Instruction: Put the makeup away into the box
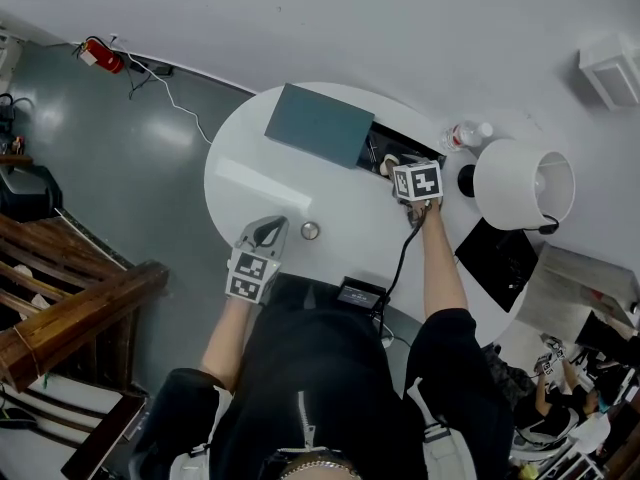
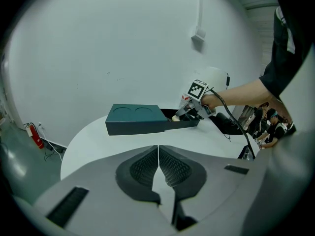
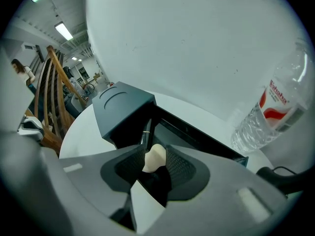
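Head view: a round white table (image 1: 250, 183) stands on a grey floor (image 1: 120, 158) against a white wall. The teal box (image 1: 320, 125) sits at the table's far side with its drawer slid open. Right of the box stand a bottle (image 1: 468, 134) and a lamp (image 1: 522, 183). A wooden railing (image 1: 70, 308) is far to the box's left. The right gripper (image 1: 398, 166) hangs over the box's drawer, jaws apart with a cream sponge (image 3: 154, 157) between them. The left gripper (image 1: 270, 230) rests on the table nearer than the box, jaws together and empty, with a small round pot (image 1: 310, 230) beside it.
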{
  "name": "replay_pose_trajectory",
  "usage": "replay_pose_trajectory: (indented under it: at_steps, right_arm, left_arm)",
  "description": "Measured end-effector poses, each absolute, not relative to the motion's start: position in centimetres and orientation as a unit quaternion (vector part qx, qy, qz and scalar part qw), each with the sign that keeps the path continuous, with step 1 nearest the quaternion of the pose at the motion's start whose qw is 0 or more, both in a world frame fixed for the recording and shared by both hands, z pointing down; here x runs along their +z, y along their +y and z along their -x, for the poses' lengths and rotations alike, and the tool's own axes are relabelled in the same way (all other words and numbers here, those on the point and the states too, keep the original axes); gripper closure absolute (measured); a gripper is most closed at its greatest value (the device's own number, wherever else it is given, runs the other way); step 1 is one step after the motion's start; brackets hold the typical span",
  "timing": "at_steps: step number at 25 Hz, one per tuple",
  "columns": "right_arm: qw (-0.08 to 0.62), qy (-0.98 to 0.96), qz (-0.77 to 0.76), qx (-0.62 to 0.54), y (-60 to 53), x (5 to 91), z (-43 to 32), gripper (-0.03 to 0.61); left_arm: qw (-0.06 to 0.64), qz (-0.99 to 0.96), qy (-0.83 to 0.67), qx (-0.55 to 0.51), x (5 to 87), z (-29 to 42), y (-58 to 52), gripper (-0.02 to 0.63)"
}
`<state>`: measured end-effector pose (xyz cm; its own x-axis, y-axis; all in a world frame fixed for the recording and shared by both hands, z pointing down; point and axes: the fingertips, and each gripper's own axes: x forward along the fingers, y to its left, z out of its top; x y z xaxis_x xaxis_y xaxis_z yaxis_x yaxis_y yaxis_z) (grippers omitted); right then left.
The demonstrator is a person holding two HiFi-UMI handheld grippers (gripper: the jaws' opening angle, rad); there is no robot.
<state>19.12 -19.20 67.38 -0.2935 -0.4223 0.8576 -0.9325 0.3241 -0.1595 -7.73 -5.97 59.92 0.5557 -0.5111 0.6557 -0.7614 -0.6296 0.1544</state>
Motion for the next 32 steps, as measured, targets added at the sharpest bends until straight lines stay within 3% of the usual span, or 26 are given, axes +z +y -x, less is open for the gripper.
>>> replay_pose_trajectory:
  at_steps: [5, 7, 10, 26, 32]
  right_arm:
    - [0.35, -0.738, -0.469, 0.335, -18.9, 66.3, -18.7, 0.484]
    - [0.342, -0.743, -0.473, 0.327, -18.9, 65.6, -18.6, 0.548]
    - [0.323, -0.757, -0.473, 0.315, -18.5, 64.4, -17.9, 0.572]
    - [0.251, -0.821, -0.446, 0.254, -14.5, 60.3, -13.9, 0.569]
    - [0.258, -0.833, -0.421, 0.251, -11.9, 60.9, -12.1, 0.481]
  left_arm:
    - [0.213, -0.858, -0.368, 0.288, 59.7, 7.7, -5.7, 0.6]
    - [0.212, -0.859, -0.366, 0.287, 59.6, 7.7, -5.6, 0.6]
    - [0.211, -0.861, -0.363, 0.286, 59.4, 7.8, -5.1, 0.6]
    - [0.203, -0.871, -0.344, 0.286, 59.3, 8.1, -2.2, 0.6]
    - [0.2, -0.872, -0.345, 0.285, 59.0, 8.6, -1.2, 0.6]
